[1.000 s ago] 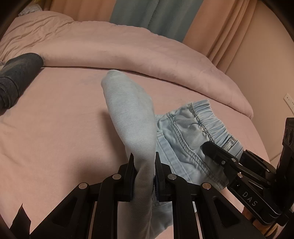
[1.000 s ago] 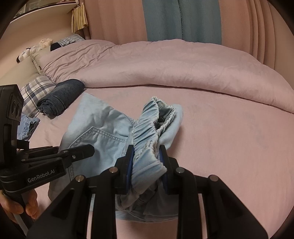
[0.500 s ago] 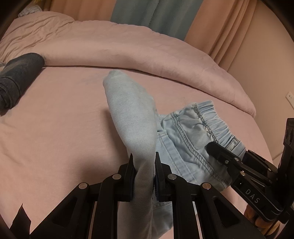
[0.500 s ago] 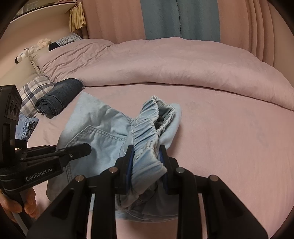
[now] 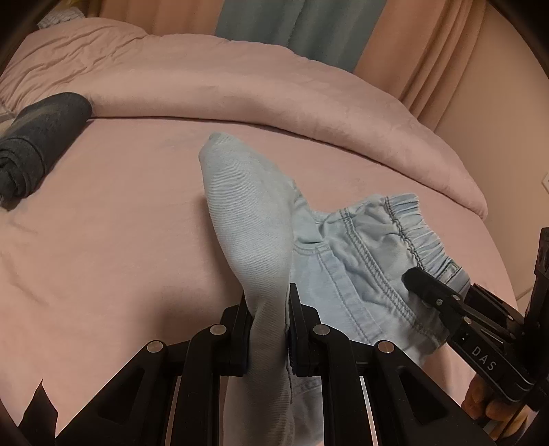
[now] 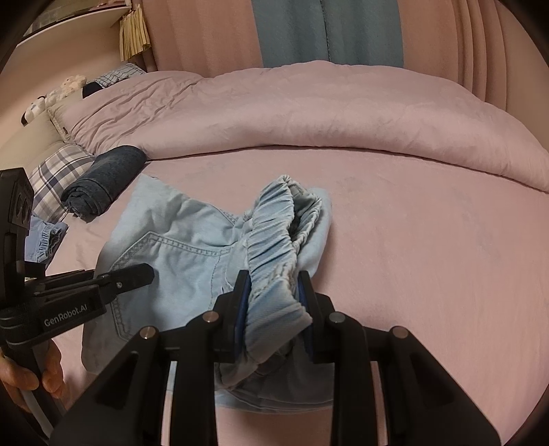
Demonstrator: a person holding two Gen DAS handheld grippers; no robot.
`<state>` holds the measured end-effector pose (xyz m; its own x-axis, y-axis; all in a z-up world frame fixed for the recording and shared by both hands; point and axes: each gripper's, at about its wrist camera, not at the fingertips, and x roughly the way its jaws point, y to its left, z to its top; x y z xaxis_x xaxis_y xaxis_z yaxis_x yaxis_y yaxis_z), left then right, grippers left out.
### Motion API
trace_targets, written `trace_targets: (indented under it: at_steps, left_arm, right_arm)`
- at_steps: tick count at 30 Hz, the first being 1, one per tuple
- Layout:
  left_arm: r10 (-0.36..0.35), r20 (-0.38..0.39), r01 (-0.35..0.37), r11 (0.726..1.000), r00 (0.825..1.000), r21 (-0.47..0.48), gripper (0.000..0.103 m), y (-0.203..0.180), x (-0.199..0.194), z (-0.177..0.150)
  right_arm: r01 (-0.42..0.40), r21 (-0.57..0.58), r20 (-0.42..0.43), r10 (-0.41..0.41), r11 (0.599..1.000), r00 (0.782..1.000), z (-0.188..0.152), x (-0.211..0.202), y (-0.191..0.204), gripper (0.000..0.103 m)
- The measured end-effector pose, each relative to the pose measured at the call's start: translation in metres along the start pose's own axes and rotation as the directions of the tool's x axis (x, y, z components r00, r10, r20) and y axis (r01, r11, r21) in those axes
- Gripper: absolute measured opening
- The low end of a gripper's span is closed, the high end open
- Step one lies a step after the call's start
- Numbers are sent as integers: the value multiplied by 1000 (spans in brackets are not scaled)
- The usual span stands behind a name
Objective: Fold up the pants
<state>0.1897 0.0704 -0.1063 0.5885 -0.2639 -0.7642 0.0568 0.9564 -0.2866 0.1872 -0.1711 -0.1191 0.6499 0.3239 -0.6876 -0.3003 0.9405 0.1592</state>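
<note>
Light blue denim pants (image 5: 357, 260) lie on the pink bed sheet (image 5: 103, 240). My left gripper (image 5: 267, 305) is shut on a leg end of the pants, which stands up in a fold between the fingers. My right gripper (image 6: 274, 291) is shut on the elastic waistband (image 6: 274, 236), bunched up between its fingers. The pants' back pocket (image 6: 164, 260) lies flat between the two grippers. The right gripper shows in the left wrist view (image 5: 422, 284) at the waistband. The left gripper shows in the right wrist view (image 6: 137, 274) over the pocket.
A rolled dark blue garment (image 6: 106, 182) lies at the left by a plaid pillow (image 6: 55, 175). Another light blue garment (image 6: 44, 236) lies at the far left. A pink duvet (image 6: 308, 113) is heaped across the back. Curtains (image 6: 326, 31) hang behind.
Both grippers have moved slightly away from the duvet while holding the pants. The waistband has slid a little toward the bed's near right side.
</note>
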Motion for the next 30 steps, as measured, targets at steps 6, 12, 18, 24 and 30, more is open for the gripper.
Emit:
trace_targets:
  at_steps: [6,12,18,24,30]
  left_arm:
    - [12,-9,-12,1000,1000,-8,13,2,4,3]
    - [33,-26,-33,999,999,-24,14,6,10,3]
    - [79,-41,-80,997,996,-15,26,9,17,1]
    - [207,-56,-205,978,977,33,67,10,28,-4]
    - [304,13,-304,951,953,61,75,9,4,-7]
  right_arm:
    - [3,10,-8,-3,1000,1000,-1,3,-3,28]
    - [6,32,-23,-5,999,1000,-3,6,-9,30]
    - [24,84,-64,-19,996,998,-8,13,-21,43]
    - [91,86,-86,-83,992,993,-13,20,-29,70]
    - [128,103,-101,-118,986,988,-14,14,-35,76]
